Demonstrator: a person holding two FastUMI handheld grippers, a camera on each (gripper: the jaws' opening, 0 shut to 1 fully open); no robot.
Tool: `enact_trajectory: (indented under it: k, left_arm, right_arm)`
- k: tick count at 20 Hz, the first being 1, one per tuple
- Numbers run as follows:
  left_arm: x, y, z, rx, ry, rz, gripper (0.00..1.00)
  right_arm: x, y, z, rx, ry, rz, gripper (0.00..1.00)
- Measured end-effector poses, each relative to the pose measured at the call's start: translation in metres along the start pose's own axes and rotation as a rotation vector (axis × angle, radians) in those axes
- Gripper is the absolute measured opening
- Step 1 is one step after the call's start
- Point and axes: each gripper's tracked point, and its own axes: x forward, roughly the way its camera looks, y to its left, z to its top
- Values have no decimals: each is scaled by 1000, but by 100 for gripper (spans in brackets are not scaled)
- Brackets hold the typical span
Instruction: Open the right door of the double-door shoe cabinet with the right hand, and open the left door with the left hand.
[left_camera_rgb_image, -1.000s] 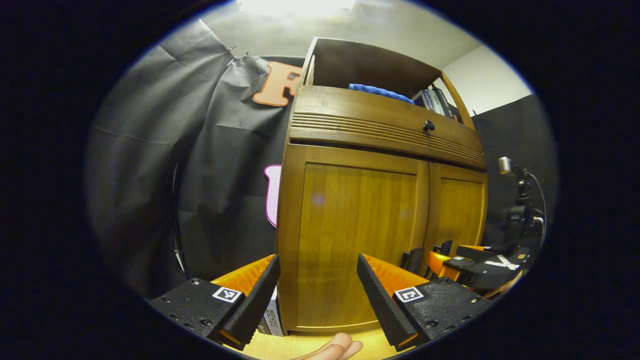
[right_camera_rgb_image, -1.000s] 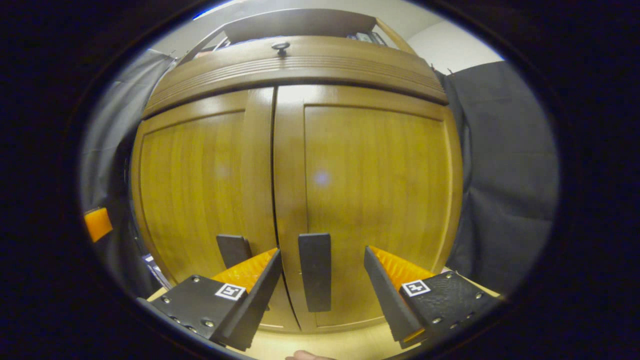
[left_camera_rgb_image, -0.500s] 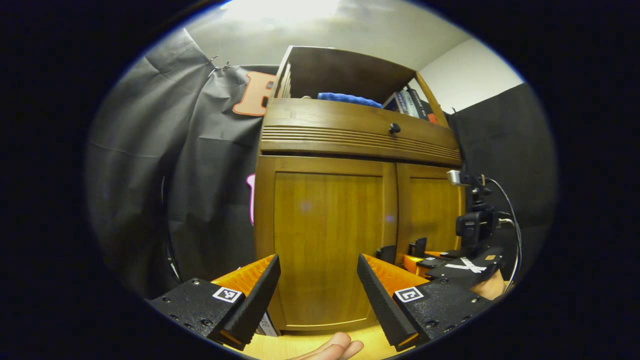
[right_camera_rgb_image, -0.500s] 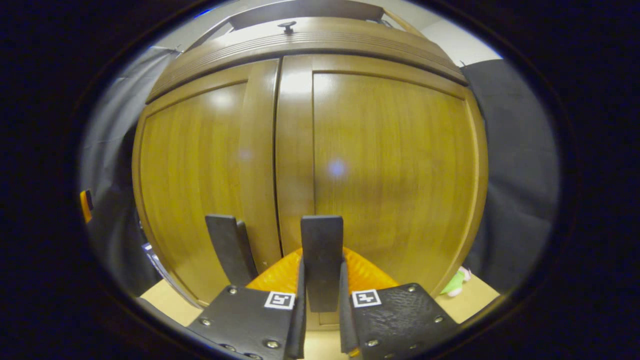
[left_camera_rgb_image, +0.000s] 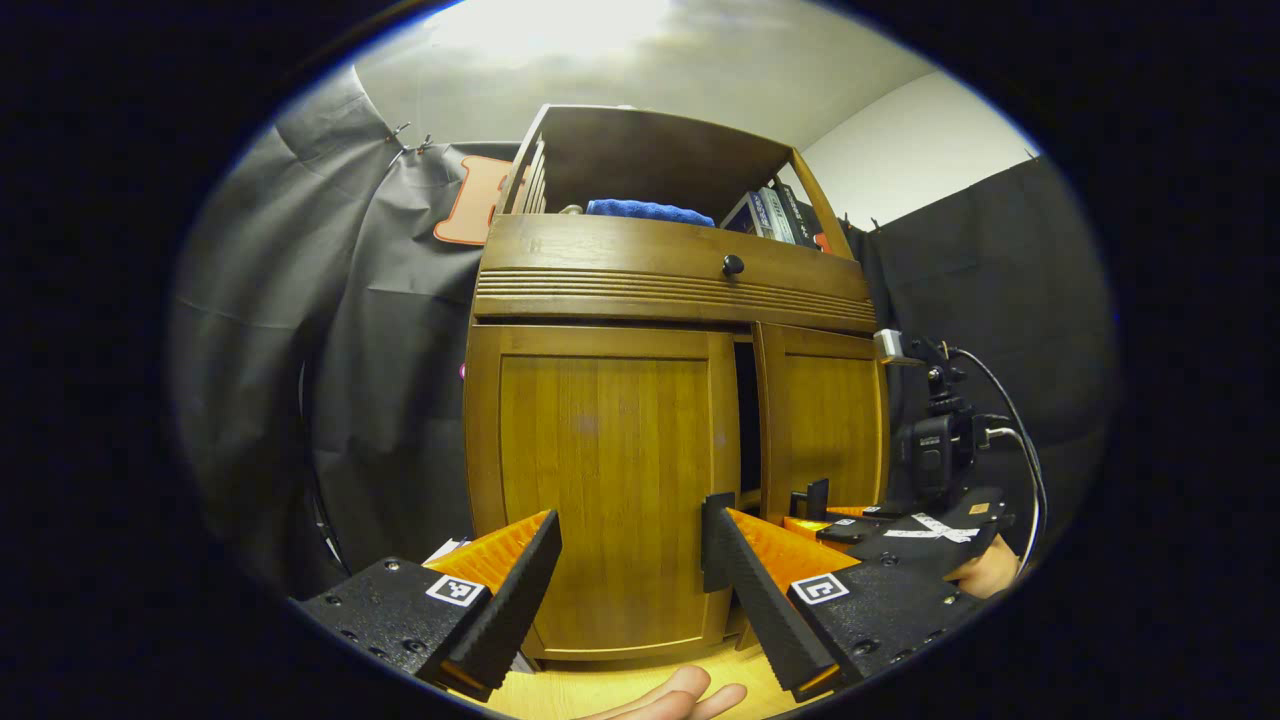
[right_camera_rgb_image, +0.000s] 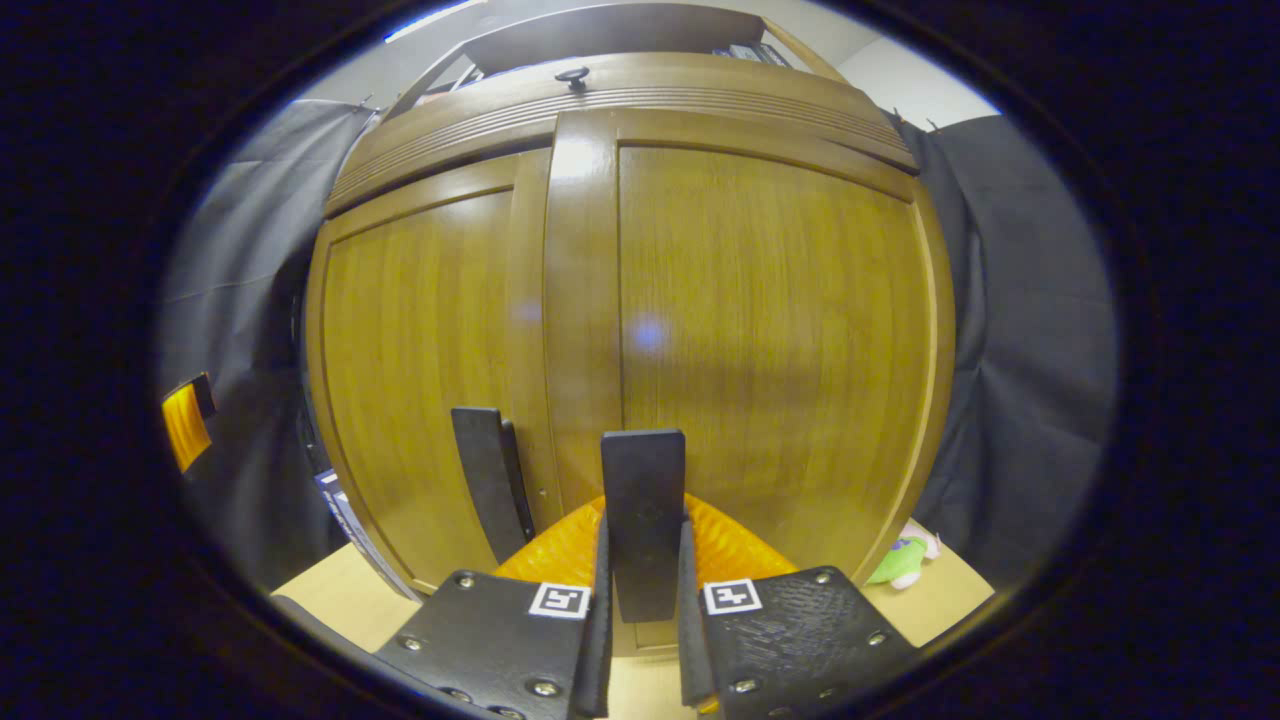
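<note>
The wooden shoe cabinet (left_camera_rgb_image: 670, 290) stands ahead with two doors. Its right door (right_camera_rgb_image: 780, 330) is slightly ajar, and a dark gap (left_camera_rgb_image: 745, 420) shows beside it in the left gripper view. My right gripper (right_camera_rgb_image: 643, 535) is shut on that door's black upright handle (right_camera_rgb_image: 643, 480). The left door (left_camera_rgb_image: 600, 480) sits flush, its black handle (left_camera_rgb_image: 715, 540) just off the tip of my right-hand finger. My left gripper (left_camera_rgb_image: 632, 530) is open and empty, a little short of that door. The right gripper (left_camera_rgb_image: 900, 525) also shows low at the right door.
A drawer with a black knob (left_camera_rgb_image: 733, 265) runs above the doors, and the shelf on top holds a blue cloth (left_camera_rgb_image: 645, 210) and books (left_camera_rgb_image: 780, 212). A camera on a stand (left_camera_rgb_image: 935, 440) is right of the cabinet. A green toy (right_camera_rgb_image: 905, 560) lies on the light wood floor.
My right gripper has shut on the right door's handle and drawn the door slightly open. My left gripper has backed away from the cabinet, staying open.
</note>
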Motion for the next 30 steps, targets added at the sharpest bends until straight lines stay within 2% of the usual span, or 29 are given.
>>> enact_trajectory:
  k: [1,5,10,11,12,13,14,15,22,30]
  left_arm:
    - [1,1,-1,0,2,4,96]
    - [3,6,-3,-2,8,13,94]
    - [7,17,-5,2,18,39,94]
    - [8,17,-7,0,24,41,94]
    - [8,16,-8,0,29,42,94]
    - [9,15,-10,2,35,42,94]
    - [9,15,-11,2,39,40,94]
    - [10,14,-12,1,41,38,94]
    - [10,17,-10,0,32,53,94]
    - [12,24,-10,3,34,66,94]
  right_arm:
    - [-4,-1,0,-10,9,9,27]
    - [-24,-7,-4,-5,28,32,27]
    - [-49,-19,-6,0,31,4,27]
    - [-53,-21,-7,-11,30,2,22]
    - [-57,-24,-7,-20,30,5,27]
    - [-61,-26,-7,-18,29,9,22]
    - [-66,-28,-7,-13,30,12,22]
    - [-71,-32,-7,-5,29,13,27]
    - [-94,-50,-10,0,19,-6,27]
    - [-114,-70,-11,-21,-2,-61,27]
